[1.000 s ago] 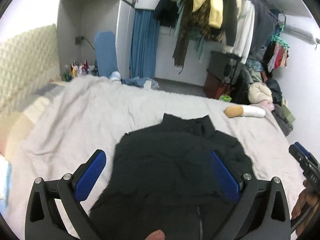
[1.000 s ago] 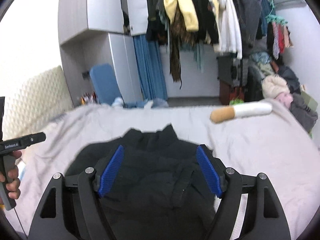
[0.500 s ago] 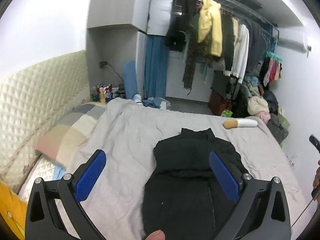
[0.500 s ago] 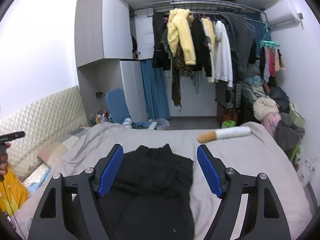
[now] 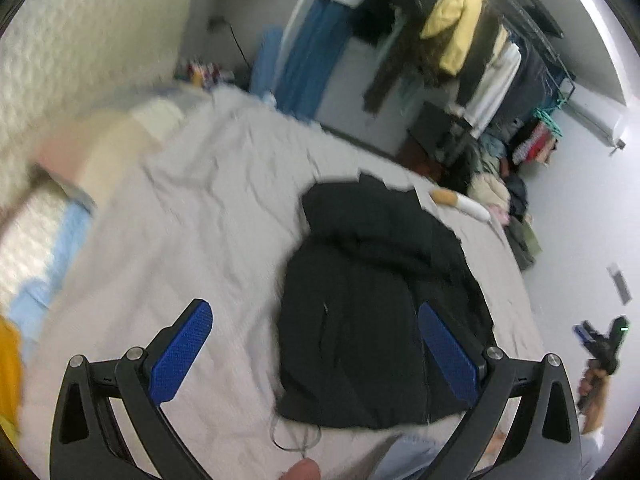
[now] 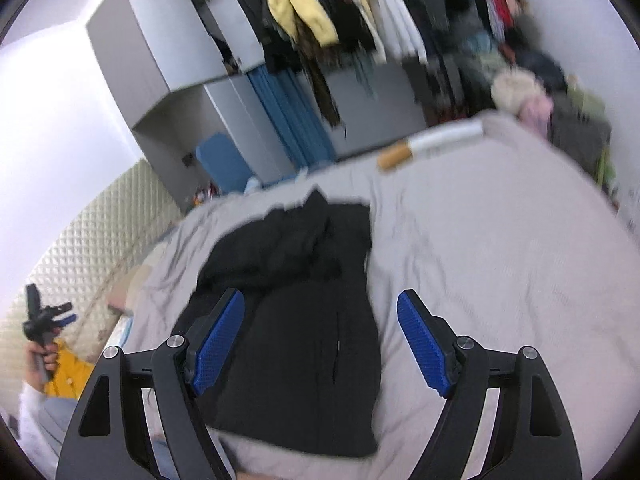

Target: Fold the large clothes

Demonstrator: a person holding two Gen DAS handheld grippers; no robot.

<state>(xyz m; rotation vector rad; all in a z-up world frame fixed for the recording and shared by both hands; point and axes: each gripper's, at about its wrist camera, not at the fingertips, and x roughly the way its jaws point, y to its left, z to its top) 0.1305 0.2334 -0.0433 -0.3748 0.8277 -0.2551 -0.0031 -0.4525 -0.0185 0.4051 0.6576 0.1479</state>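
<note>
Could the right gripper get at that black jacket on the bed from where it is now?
Probably yes: the right gripper is open and empty, the black jacket lies flat on the bed just ahead, nothing between.

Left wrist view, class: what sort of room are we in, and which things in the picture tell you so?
Most likely a bedroom. A wide bed under a grey cover fills it, a padded headboard stands at one end, and an open rail of hanging clothes runs along the far wall.
</note>
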